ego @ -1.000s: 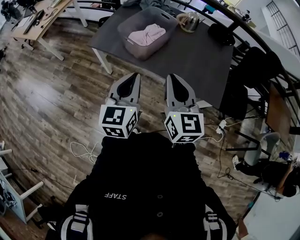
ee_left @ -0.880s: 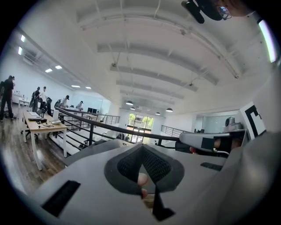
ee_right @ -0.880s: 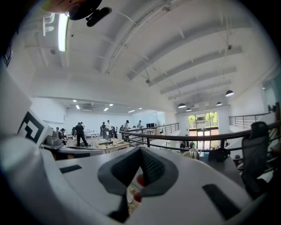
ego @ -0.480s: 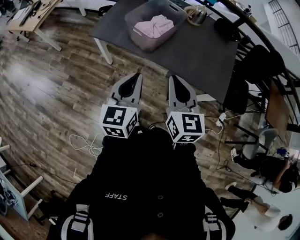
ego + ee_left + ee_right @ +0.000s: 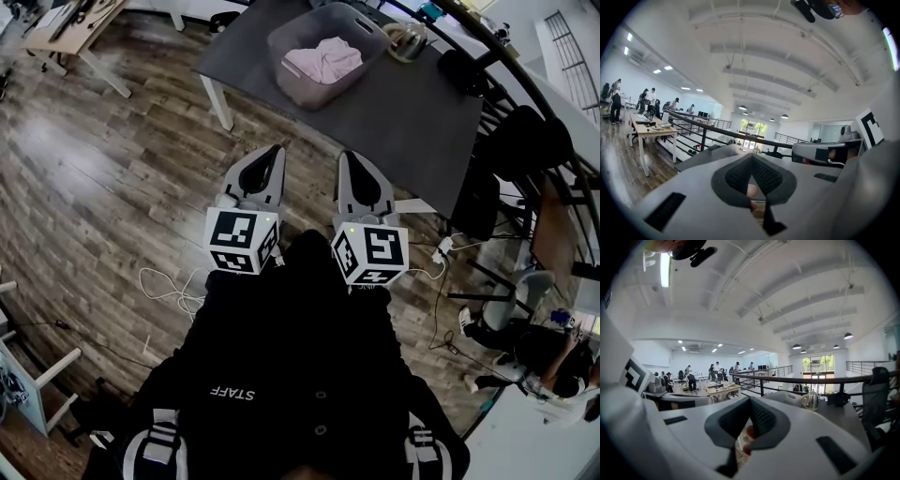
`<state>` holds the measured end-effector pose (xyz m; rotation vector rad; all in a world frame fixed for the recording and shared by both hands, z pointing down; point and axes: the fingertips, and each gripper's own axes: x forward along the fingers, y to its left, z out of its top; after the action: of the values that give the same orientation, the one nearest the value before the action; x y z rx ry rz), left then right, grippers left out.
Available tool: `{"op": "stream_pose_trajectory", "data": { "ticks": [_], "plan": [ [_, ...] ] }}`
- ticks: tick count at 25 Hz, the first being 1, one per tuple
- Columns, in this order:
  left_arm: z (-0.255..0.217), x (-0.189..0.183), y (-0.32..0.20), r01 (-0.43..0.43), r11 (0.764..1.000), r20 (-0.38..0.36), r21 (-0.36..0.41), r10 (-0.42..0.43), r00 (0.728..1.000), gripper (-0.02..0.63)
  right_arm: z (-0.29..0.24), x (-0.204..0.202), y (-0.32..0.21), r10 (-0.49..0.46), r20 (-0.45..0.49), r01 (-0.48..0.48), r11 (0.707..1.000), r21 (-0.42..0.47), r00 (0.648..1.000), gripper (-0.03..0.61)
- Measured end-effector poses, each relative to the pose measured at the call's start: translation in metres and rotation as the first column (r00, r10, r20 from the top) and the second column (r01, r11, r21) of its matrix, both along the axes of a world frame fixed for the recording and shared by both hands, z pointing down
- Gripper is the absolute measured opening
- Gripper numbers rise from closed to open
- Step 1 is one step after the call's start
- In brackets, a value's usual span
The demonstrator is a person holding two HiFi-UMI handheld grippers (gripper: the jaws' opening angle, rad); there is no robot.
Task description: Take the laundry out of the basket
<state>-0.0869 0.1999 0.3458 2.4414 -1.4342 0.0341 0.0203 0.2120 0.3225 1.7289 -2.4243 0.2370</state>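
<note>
Both of my tongs are held out in front of me, side by side and a little apart, over the wooden floor [image 5: 112,169]. The left tongs [image 5: 271,152] have their jaws together at the tip with nothing between them, and the left gripper view shows the same, the dark pads [image 5: 736,176] meeting at their front end. The right tongs [image 5: 348,157] are also closed and empty, their pads touching in the right gripper view.

Ahead of both tips, well apart from them, stands the dark counter [image 5: 403,122]. On it sits the grey basket [image 5: 295,84], roughly in line with the gap between my two tongs. The pink laundry [image 5: 324,59] lies bunched inside the basket. Beyond the basket, toward the side of my right tongs, a kettle [image 5: 408,39] stands on the counter just beside the basket's far corner. A dark chair [image 5: 525,141] stands past the counter's end, off to the right of my right tongs. A pale cable [image 5: 169,291] lies looped on the floor, back and to the left of my left tongs.
</note>
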Motion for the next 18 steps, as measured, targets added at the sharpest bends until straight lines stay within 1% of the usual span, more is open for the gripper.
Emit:
{"op": "stream_pose_trajectory", "data": {
  "ticks": [4, 9, 13, 18],
  "plan": [
    [0.004, 0.004, -0.012, 0.005, 1.000, 0.004, -0.007, -0.005, 1.000, -0.002, 0.003, 0.001, -0.010, -0.005, -0.002, 0.005, 1.000, -0.005, 1.000, 0.014],
    [0.010, 0.023, -0.039, -0.003, 1.000, 0.015, -0.014, 0.003, 1.000, -0.002, 0.015, 0.017, -0.039, -0.007, 0.010, 0.007, 1.000, -0.023, 1.000, 0.014],
    [0.017, 0.032, -0.077, 0.009, 1.000, 0.037, -0.010, -0.009, 0.999, -0.002, 0.023, 0.025, -0.085, -0.021, 0.024, 0.021, 1.000, -0.023, 1.000, 0.014],
    [0.011, 0.046, -0.145, 0.036, 0.999, 0.058, -0.002, -0.036, 0.998, -0.002, 0.019, 0.041, -0.154, -0.040, 0.043, 0.041, 0.999, -0.024, 0.998, 0.014]
  ]
}}
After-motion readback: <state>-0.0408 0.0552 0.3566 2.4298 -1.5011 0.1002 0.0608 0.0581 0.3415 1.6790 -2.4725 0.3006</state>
